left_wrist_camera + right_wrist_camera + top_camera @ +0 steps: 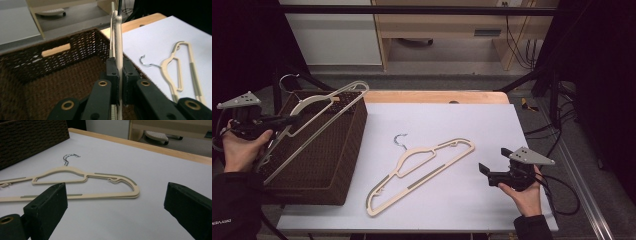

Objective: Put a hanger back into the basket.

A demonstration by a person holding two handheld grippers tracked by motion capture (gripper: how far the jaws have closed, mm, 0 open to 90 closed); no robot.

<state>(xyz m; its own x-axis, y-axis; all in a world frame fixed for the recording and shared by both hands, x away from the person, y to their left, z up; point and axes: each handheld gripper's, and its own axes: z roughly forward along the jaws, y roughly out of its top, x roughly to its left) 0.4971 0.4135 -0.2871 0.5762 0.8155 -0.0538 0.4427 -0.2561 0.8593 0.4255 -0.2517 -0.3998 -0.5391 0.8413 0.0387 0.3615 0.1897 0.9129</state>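
Observation:
A cream hanger [319, 115] with a metal hook hangs tilted over the brown wicker basket [324, 165] at the table's left. My left gripper [294, 120] is shut on one of its thin bars. In the left gripper view the pads [112, 72] pinch that bar [119, 45], which runs upright above the basket's inside [62, 82]. A second cream hanger [422, 167] lies flat on the white table top [462, 125], hook toward the far side. My right gripper [493, 161] rests at the table's right, to the right of that hanger, and stands open with nothing between its fingers. Its own view looks across the flat hanger [82, 180].
The basket's far wall has a handle slot [56, 50]. A wooden strip [437, 96] edges the table's far side. Beyond it stand a pale cabinet [337, 35] and a wooden shelf unit [452, 25]. Cables [562, 195] trail off the table's right side.

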